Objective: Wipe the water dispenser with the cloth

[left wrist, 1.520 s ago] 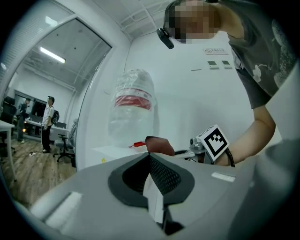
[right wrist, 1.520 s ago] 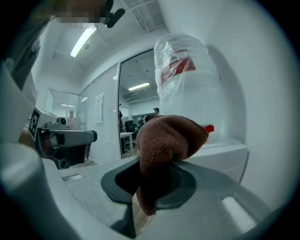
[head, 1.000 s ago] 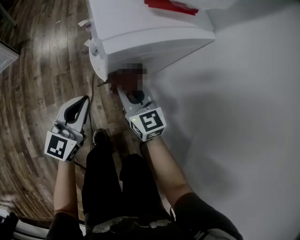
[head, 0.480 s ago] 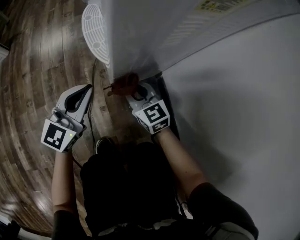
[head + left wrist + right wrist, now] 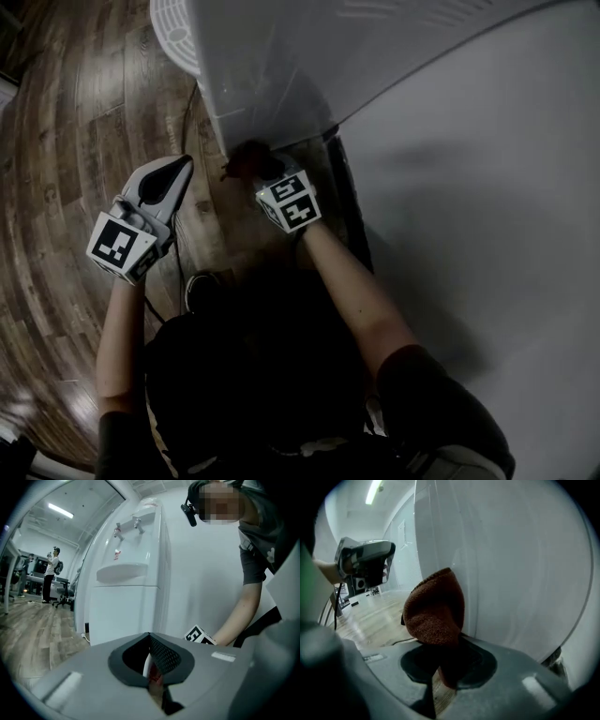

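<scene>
The white water dispenser [image 5: 281, 66] stands against the wall; in the left gripper view its taps and drip shelf [image 5: 123, 571] show higher up. A brown cloth [image 5: 435, 609] sticks up from my right gripper [image 5: 450, 641], which is shut on it. The cloth [image 5: 248, 157] presses against the dispenser's lower front corner, next to its smooth side panel [image 5: 511, 573]. My right gripper [image 5: 258, 171] sits just below that corner. My left gripper [image 5: 176, 171] hovers over the floor to the left of the dispenser, jaws together and empty; its tips [image 5: 150, 637] point towards the dispenser's lower body.
A wooden floor [image 5: 75, 122] spreads to the left, with a dark cable [image 5: 187, 112] running by the dispenser's base. A white wall [image 5: 487, 234] fills the right. The round drip grille [image 5: 173, 28] juts out at top. A person [image 5: 50, 573] and office chairs stand far off.
My right gripper has carried the cloth down from under the drip shelf to the dispenser's lower corner. The left gripper has kept its place beside it.
</scene>
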A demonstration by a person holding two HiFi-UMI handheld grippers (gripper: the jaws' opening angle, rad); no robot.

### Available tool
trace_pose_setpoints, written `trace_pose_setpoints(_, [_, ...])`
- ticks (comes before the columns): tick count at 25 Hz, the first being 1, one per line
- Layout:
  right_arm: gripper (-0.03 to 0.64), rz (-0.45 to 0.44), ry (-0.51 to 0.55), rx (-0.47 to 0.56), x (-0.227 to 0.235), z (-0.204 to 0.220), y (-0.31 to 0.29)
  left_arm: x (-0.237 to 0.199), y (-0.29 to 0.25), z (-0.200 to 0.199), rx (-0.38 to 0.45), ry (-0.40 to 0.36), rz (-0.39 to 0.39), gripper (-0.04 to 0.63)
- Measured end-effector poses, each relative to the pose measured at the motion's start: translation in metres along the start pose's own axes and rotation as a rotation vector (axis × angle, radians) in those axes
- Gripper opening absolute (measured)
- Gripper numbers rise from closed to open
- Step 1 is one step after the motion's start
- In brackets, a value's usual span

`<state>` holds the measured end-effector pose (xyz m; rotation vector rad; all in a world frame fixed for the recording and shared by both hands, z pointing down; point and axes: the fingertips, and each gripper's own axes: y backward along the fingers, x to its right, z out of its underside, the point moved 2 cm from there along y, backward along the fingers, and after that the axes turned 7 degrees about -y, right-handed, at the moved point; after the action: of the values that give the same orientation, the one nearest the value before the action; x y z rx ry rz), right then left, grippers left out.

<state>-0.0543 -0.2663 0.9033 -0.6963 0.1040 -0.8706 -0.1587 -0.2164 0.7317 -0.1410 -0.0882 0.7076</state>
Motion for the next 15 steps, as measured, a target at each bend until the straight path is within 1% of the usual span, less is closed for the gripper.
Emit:
trace_pose_setpoints(2, [0.06,0.004,0.016,-0.002,0.001,0.0,0.006,0.005,-0.003,-0.013,0.011,-0.025,-0.001,0.009])
trace_pose_setpoints(3, [0.06,0.002,0.022,0.013,0.002,-0.003,0.014,0.007,-0.004,-0.021,0.022,-0.039,-0.004,0.009])
trace_pose_setpoints(5, [0.06,0.003,0.013,0.068,0.001,-0.012,0.046,0.014,-0.003,-0.04,0.056,-0.038,-0.015,0.009])
trace_pose_setpoints(7, [0.06,0.004,-0.007,0.151,0.0,-0.034,0.087,0.019,0.002,-0.066,0.087,-0.021,-0.043,0.009])
trace_pose_setpoints(9, [0.06,0.005,-0.017,0.255,0.001,-0.079,0.126,0.018,0.009,-0.102,0.124,-0.033,-0.076,0.009])
trace_pose_setpoints(11, [0.06,0.005,-0.029,0.372,0.001,-0.134,0.17,0.023,0.012,-0.147,0.18,-0.07,-0.083,0.009])
trace_pose_setpoints(15, [0.06,-0.007,-0.034,0.612,-0.014,-0.244,0.272,0.06,0.016,-0.242,0.277,-0.169,-0.034,0.009])
